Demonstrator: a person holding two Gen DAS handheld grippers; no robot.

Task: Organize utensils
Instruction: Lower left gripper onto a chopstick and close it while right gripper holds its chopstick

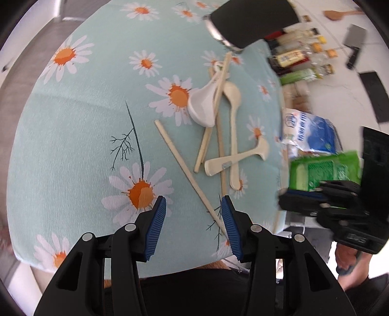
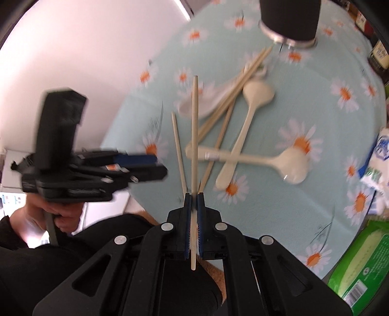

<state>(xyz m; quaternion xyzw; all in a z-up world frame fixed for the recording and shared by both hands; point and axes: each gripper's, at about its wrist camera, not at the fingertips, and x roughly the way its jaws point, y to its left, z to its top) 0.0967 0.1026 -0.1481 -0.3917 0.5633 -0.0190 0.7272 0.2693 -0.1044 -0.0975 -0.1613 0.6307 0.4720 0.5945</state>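
Several pale chopsticks and spoons lie crossed on the daisy-print tablecloth (image 1: 80, 126): a white ladle-shaped spoon (image 1: 203, 103), a cream spoon (image 1: 234, 131), a flat cream spoon (image 1: 237, 159) and a loose chopstick (image 1: 187, 171). My left gripper (image 1: 193, 206) is open and empty above the cloth's near edge, beside that chopstick's end. My right gripper (image 2: 194, 197) is shut on one chopstick (image 2: 194, 136), held lengthwise above the pile. The same spoons (image 2: 245, 131) lie beyond it. A black holder with a metal rim (image 1: 250, 21) stands behind the pile, also in the right wrist view (image 2: 289, 19).
Sauce bottles (image 1: 296, 57), a blue-white bag (image 1: 308, 131) and a green packet (image 1: 323, 170) crowd the right of the table. A cleaver (image 1: 353, 43) and a wooden spatula (image 1: 338, 14) lie beyond. The other gripper shows in each view (image 1: 335, 206) (image 2: 73, 167).
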